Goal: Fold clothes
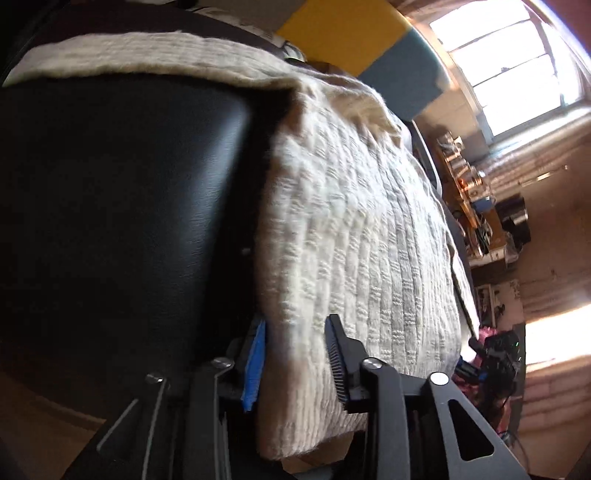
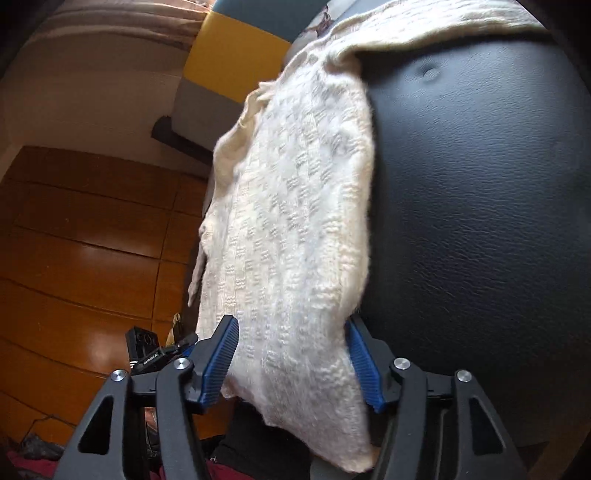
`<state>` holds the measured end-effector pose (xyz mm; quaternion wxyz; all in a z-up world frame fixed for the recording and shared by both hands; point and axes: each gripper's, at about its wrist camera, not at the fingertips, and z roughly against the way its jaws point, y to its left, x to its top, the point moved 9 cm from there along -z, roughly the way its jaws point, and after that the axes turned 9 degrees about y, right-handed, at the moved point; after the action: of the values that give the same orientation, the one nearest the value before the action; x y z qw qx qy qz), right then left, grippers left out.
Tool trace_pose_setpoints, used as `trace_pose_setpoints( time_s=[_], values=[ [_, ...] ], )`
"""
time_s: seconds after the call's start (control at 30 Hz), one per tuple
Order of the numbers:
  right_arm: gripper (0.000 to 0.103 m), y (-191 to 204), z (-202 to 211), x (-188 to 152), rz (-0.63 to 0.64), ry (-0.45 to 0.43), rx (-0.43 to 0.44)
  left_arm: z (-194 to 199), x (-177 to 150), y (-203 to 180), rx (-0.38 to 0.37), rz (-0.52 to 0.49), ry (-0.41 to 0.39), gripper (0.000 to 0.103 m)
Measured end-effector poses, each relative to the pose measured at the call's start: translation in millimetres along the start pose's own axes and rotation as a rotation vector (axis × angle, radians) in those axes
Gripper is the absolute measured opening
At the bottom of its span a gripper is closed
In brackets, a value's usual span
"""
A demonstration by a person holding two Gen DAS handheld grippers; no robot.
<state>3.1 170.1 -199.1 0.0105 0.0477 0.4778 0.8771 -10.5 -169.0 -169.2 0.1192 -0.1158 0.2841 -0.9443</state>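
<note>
A cream knitted sweater lies draped over a black leather seat, one part running along the seat's far edge. My left gripper straddles a near edge of the knit; its jaws stand fairly narrow and the thick fabric fills the gap between them. My right gripper has its blue pads set wide apart on either side of another edge of the sweater, and the cloth hangs down past the fingers. The left wrist view is blurred.
A glossy wooden floor lies left of the seat. A yellow and grey-blue cushion stands behind it. A bright window, a cluttered shelf and dark red cloth with black gear are to the right.
</note>
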Motion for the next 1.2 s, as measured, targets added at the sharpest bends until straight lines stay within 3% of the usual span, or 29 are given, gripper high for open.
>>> trace_pose_setpoints(
  time_s=[0.07,0.1,0.13,0.17,0.23,0.3,0.33,0.47,0.57,0.63,0.73,0.8,0.9,1.0,1.07,1.13,1.2],
  values=[
    [0.06,-1,-2,0,-0.007,0.006,-0.04,-5,1,-5,0.044,-0.029,-0.005,0.038],
    [0.053,-1,-3,-2,0.035,0.011,-0.118,-6,1,-8,0.062,-0.045,-0.011,0.039],
    [0.041,-2,-3,-4,0.077,0.015,-0.196,-7,1,-9,0.077,-0.058,-0.01,0.039],
    [0.013,-3,-2,-5,0.119,0.02,-0.275,-8,1,-10,0.092,-0.07,-0.009,0.039],
    [0.012,2,-3,-9,0.179,0.026,-0.374,-11,-1,-14,0.153,-0.115,-0.008,0.037],
    [0.01,11,-7,-16,0.249,0.048,-0.483,-14,-3,-22,0.266,-0.192,-0.008,0.025],
    [0.009,19,-6,-19,0.288,0.053,-0.525,-13,-3,-26,0.274,-0.208,-0.007,0.012],
    [0.009,82,22,-17,0.442,-0.009,-0.59,6,3,-51,0.078,-0.162,0.007,0.01],
    [0.005,111,51,-6,0.535,-0.051,-0.716,21,13,-64,-0.025,-0.127,0.005,0.01],
    [0.005,96,49,1,0.533,-0.002,-0.812,17,19,-62,-0.002,-0.111,0.031,0.01],
    [0.005,43,27,2,0.48,0.11,-0.904,-13,14,-37,0.1,-0.058,0.143,0.012],
    [0.006,19,19,-3,0.419,0.136,-0.872,-26,10,-22,0.146,-0.022,0.194,0.014],
    [0.017,3,26,-7,0.336,0.105,-0.813,-9,9,-20,0.103,-0.001,0.143,0.02],
    [0.021,4,44,-16,0.263,0.04,-0.66,12,3,-11,0.101,0.005,0.09,0.029],
    [0.025,17,51,-32,0.278,0.042,-0.554,18,-12,-11,0.049,-0.002,0.103,0.04],
    [0.026,39,41,-57,0.349,0.094,-0.451,20,-26,-8,0.012,-0.002,0.13,0.043],
    [0.027,60,21,-77,0.467,0.123,-0.482,17,-30,-6,-0.006,0.007,0.142,0.043]
  ],
)
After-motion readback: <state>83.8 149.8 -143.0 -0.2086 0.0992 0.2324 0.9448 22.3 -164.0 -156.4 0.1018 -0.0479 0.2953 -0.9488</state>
